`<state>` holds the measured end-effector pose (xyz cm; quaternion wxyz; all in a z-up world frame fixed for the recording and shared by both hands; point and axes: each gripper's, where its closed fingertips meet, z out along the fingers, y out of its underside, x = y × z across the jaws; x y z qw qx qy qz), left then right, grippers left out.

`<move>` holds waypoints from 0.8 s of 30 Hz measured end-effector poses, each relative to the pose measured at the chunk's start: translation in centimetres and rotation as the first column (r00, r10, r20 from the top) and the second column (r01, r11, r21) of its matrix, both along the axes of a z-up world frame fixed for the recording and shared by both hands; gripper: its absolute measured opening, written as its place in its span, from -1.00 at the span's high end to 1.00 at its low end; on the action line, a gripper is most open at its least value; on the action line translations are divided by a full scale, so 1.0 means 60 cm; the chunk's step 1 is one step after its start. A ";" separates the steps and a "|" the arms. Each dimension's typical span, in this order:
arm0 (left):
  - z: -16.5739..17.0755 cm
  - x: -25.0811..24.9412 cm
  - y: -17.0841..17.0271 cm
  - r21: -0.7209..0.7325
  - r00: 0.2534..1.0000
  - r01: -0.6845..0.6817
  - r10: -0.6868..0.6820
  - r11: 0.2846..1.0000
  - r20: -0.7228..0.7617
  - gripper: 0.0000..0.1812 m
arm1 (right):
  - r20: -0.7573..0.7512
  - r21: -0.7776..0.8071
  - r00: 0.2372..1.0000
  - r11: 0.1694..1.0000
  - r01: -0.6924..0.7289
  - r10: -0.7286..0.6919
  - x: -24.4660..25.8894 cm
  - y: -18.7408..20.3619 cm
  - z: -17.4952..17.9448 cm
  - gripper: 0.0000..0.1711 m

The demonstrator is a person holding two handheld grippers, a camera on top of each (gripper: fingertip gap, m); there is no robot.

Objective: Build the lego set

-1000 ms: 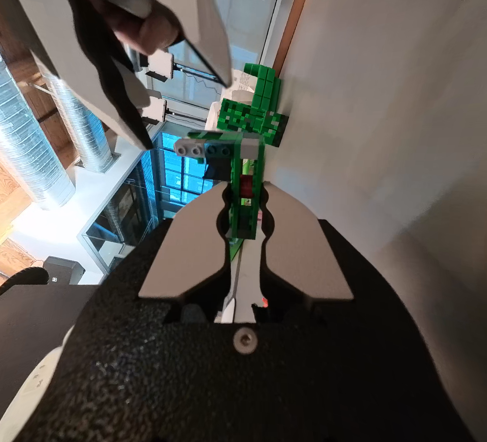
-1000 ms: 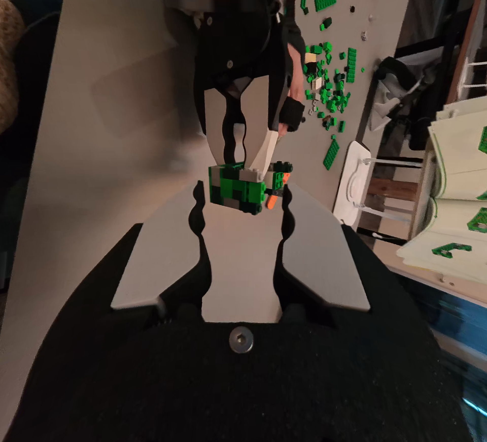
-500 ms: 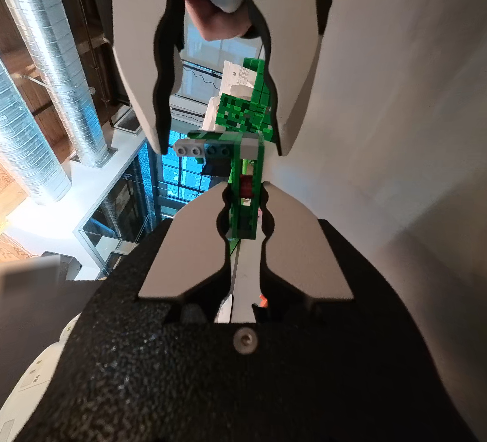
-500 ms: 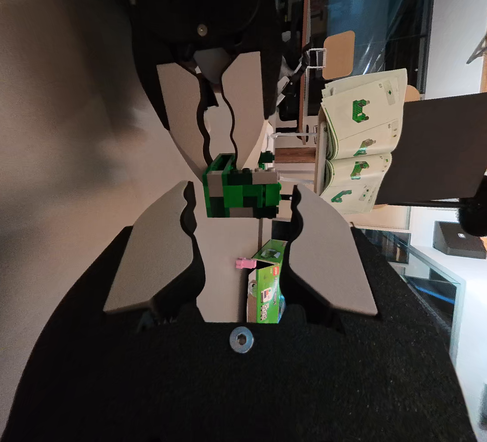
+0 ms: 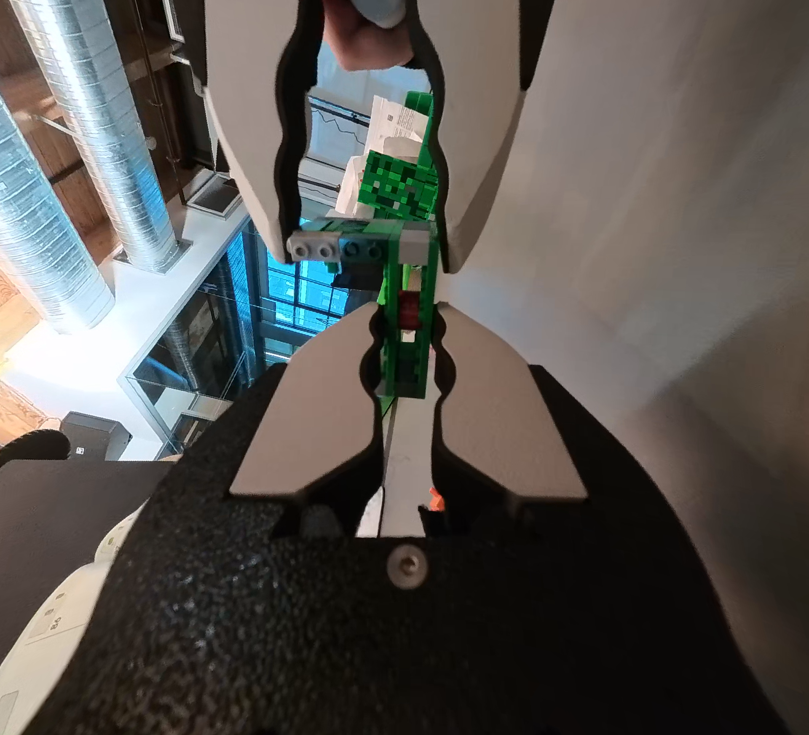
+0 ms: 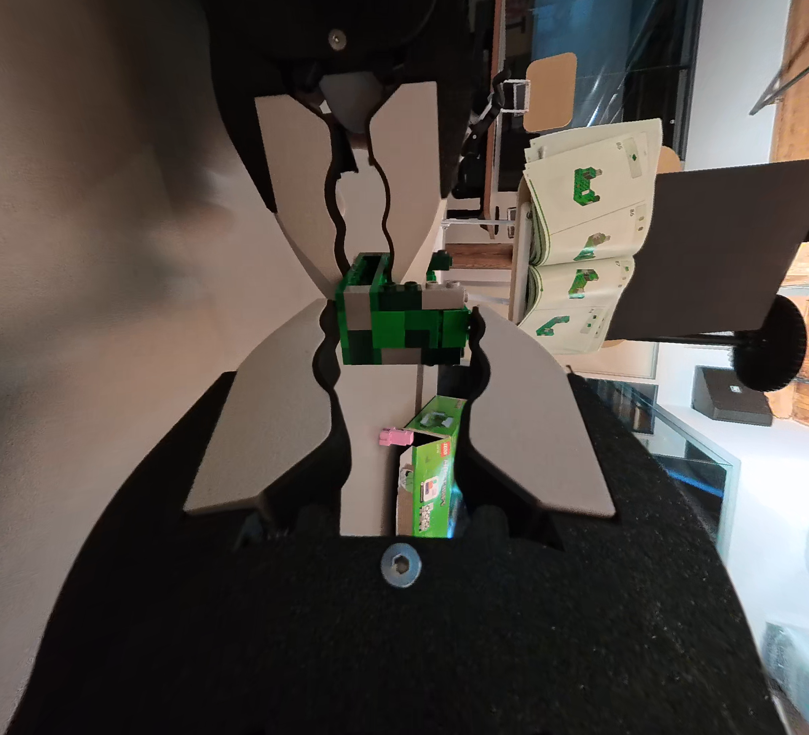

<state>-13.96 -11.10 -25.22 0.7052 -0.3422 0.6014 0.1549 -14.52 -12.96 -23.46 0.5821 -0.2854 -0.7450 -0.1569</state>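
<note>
Since half a second ago the right hand-held gripper has moved in: its fingers now bracket the green-and-grey brick block, touching both sides. The left hand-held gripper still clamps the block's narrow end. One block, two grippers, one open instruction booklet, one green box on the worktop.

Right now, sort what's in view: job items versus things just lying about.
Job:
- lego block, clamped by left gripper; right gripper around it
- instruction booklet

Lying about:
- green box
- pink piece
- built green figure
- papers
</note>
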 end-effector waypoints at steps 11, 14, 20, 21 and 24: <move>0.000 0.000 -0.002 0.012 1.000 -0.002 0.002 1.000 -0.004 0.79 | -0.005 0.021 1.000 1.000 -0.020 0.021 0.000 -0.003 0.000 0.35; 0.001 -0.001 -0.002 0.003 1.000 -0.003 0.003 1.000 0.003 0.79 | -0.008 0.054 1.000 0.998 -0.021 0.022 0.000 -0.003 0.002 0.36; 0.000 -0.001 -0.002 0.003 1.000 -0.005 0.005 1.000 -0.002 0.79 | -0.009 0.047 1.000 0.999 -0.024 0.025 0.001 -0.003 0.001 0.36; -0.001 -0.001 -0.001 0.001 1.000 -0.006 0.006 1.000 -0.003 0.79 | -0.010 0.045 1.000 0.999 -0.024 0.024 0.001 -0.002 0.001 0.36; -0.005 -0.001 0.001 -0.013 1.000 -0.011 0.010 1.000 -0.013 0.79 | -0.026 0.004 1.000 1.000 -0.005 0.005 0.001 0.002 -0.003 0.36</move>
